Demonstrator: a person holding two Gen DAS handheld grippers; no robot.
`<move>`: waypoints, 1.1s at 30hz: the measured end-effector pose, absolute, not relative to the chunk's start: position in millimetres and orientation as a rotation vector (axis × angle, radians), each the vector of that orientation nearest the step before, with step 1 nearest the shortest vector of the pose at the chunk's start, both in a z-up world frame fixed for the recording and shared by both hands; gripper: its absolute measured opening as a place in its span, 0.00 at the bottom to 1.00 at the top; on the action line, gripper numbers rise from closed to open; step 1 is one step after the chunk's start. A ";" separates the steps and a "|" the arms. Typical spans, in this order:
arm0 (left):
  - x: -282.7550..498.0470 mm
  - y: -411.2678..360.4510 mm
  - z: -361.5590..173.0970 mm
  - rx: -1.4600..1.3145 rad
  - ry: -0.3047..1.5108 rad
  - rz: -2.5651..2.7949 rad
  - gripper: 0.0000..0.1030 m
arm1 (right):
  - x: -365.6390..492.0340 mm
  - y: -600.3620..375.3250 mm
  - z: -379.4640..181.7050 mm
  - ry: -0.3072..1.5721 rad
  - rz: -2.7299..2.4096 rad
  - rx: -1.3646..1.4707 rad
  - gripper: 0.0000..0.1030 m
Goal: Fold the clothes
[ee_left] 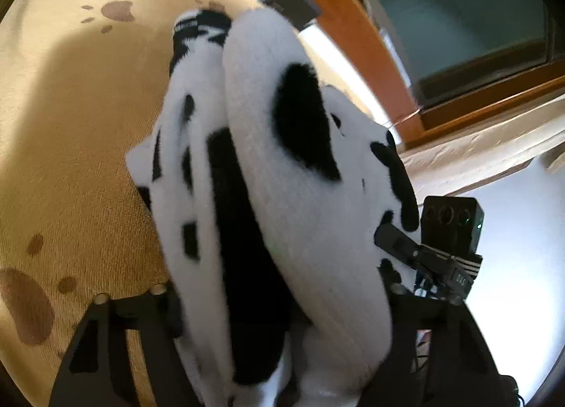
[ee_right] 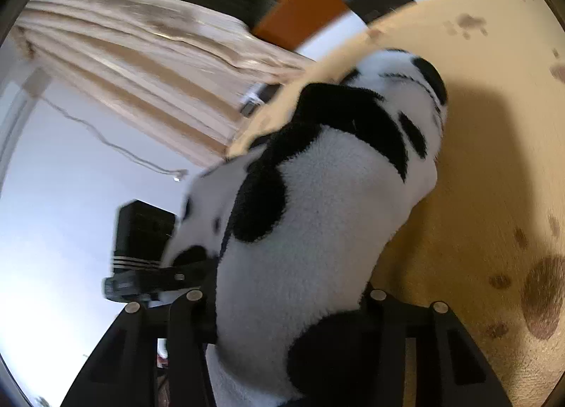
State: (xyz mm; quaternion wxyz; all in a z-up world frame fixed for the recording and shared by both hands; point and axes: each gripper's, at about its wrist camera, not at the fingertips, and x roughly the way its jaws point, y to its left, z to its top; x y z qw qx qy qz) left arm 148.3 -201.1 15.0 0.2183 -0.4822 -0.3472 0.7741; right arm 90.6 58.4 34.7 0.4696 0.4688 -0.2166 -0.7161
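Left gripper (ee_left: 268, 329): jaws pinch a bunched fold of the fleece garment (ee_left: 282, 177); cloth fills the gap.
Right gripper (ee_right: 282, 322): jaws also clamp the same garment (ee_right: 317, 213); fingertips hidden by fabric.
Garment location: white fleece with black patches, held up between both grippers, far end trailing toward the paw-print blanket (ee_left: 70, 124).
Long axis: runs straight away from both sets of jaws.
Nearer hand: neither clearly; both grip the near edge, close together.
Beyond: wooden window frame (ee_left: 356, 40), curtain (ee_right: 141, 64).
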 end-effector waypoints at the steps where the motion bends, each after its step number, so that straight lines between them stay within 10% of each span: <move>1: 152.5 -202.8 18.8 -1.307 -0.977 2.149 0.68 | 93.9 49.8 41.4 -0.514 -1.745 1.129 0.49; 21: 372.0 -373.8 130.1 -0.790 -1.213 2.837 0.67 | 163.7 -200.7 151.4 -0.155 -1.418 0.782 0.49; 33: 397.1 -486.5 42.0 -0.805 -1.474 3.052 0.71 | 179.8 -355.6 109.1 0.125 -1.433 0.779 0.65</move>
